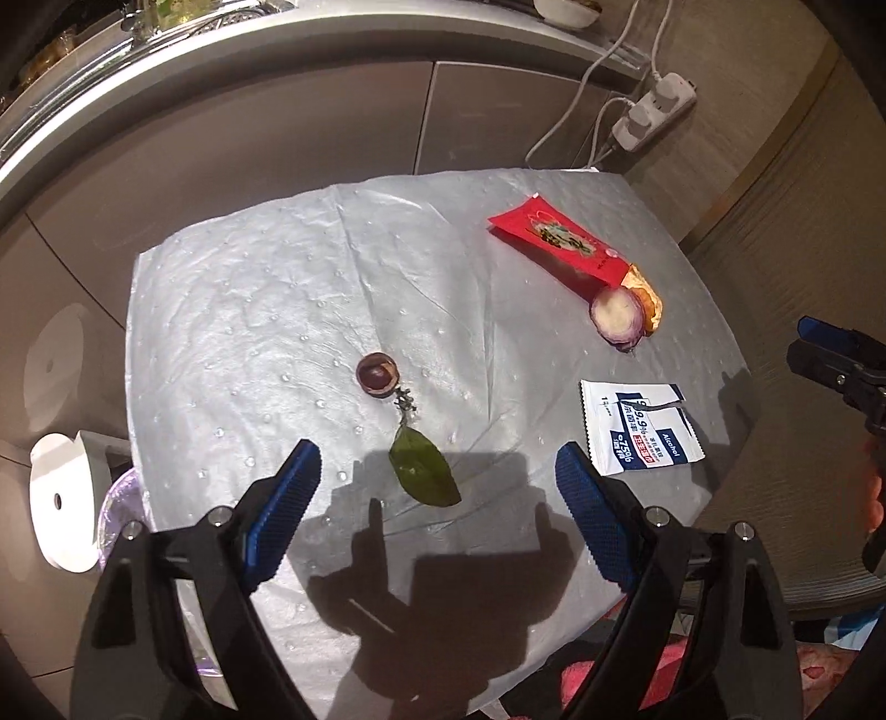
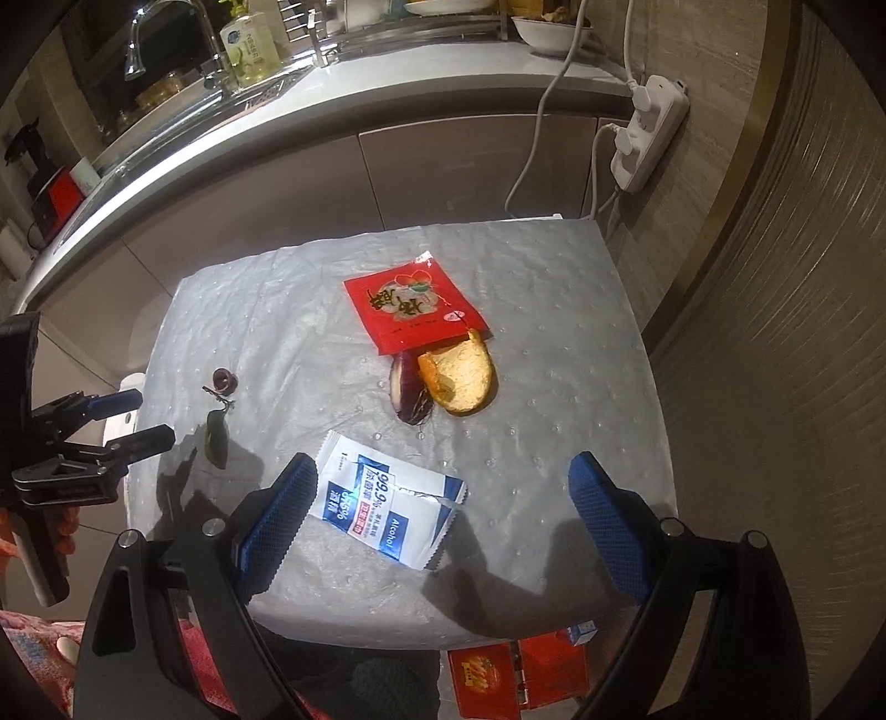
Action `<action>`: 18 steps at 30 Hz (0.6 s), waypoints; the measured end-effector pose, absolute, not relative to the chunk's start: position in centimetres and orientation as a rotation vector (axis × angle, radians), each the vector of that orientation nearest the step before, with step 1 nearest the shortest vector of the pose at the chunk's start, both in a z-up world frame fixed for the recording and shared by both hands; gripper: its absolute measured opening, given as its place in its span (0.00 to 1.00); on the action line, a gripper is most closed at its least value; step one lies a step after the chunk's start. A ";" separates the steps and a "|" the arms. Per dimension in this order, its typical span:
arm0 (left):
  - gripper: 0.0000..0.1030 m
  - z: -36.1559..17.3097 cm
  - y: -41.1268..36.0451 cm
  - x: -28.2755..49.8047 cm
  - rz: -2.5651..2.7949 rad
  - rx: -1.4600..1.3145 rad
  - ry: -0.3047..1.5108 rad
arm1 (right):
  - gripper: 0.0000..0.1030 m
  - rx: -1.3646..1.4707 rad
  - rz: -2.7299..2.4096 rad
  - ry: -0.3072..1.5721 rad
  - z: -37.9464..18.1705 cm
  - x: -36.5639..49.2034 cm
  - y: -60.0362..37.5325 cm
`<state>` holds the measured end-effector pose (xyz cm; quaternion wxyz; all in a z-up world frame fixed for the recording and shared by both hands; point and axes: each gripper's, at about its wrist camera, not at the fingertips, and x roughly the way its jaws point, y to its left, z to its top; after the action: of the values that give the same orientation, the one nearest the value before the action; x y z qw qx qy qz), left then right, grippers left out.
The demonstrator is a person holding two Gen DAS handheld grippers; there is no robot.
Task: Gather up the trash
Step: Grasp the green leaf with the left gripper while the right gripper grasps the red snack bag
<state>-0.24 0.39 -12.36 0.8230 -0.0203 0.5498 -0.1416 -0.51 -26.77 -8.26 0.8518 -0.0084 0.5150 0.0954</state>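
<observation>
Trash lies on a small table under a grey dimpled sheet (image 1: 249, 310). A green leaf (image 1: 423, 468) on a stem and a brown nut shell (image 1: 375, 374) lie just ahead of my left gripper (image 1: 437, 471), which hangs open above them with nothing between its fingers. My right gripper (image 2: 446, 476) is open too, over a torn white and blue alcohol wipe packet (image 2: 387, 507). Farther back lie a red snack wrapper (image 2: 412, 313), a red onion piece (image 2: 410, 396) and an orange peel (image 2: 457, 379). Each gripper also shows at the edge of the other's view.
A kitchen counter with a sink and a tap (image 2: 166, 39) runs behind the table. A white power strip (image 2: 648, 133) with cables hangs on the wall at the back right. A white bin (image 1: 63, 504) with a purple bag stands left of the table. Red boxes (image 2: 515, 678) lie below its near edge.
</observation>
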 end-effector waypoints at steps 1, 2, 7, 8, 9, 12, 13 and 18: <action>0.76 -12.9 0.1 0.2 -0.299 -0.051 1.186 | 0.89 -0.016 0.204 1.090 -8.5 -0.2 -27.1; 0.74 -13.4 -0.2 0.4 -0.298 -0.060 1.201 | 0.89 -0.013 0.207 1.094 -8.7 0.1 -27.4; 0.60 -15.8 -0.7 1.1 -0.272 -0.068 1.274 | 0.89 0.002 0.222 1.111 -9.6 1.5 -28.5; 0.59 -16.2 -0.7 1.1 -0.267 -0.067 1.287 | 0.89 0.006 0.227 1.115 -9.8 1.7 -28.7; 0.56 -16.5 -0.8 1.0 -0.258 -0.062 1.298 | 0.89 0.009 0.232 1.118 -10.0 2.0 -28.8; 0.36 -17.3 -0.7 1.0 -0.241 -0.067 1.321 | 0.89 0.014 0.246 1.124 -10.5 2.6 -28.9; 0.28 -17.4 -0.5 1.1 -0.240 -0.081 1.330 | 0.89 0.017 0.251 1.125 -10.6 2.8 -28.9; 0.10 -17.6 0.4 1.4 -0.218 -0.144 1.347 | 0.89 0.008 0.290 1.127 -11.2 4.2 -28.1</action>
<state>1.44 0.40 -17.63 0.7738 -0.0665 0.6218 -0.1005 4.16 -28.08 -11.18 0.8354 0.0036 0.5323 0.1368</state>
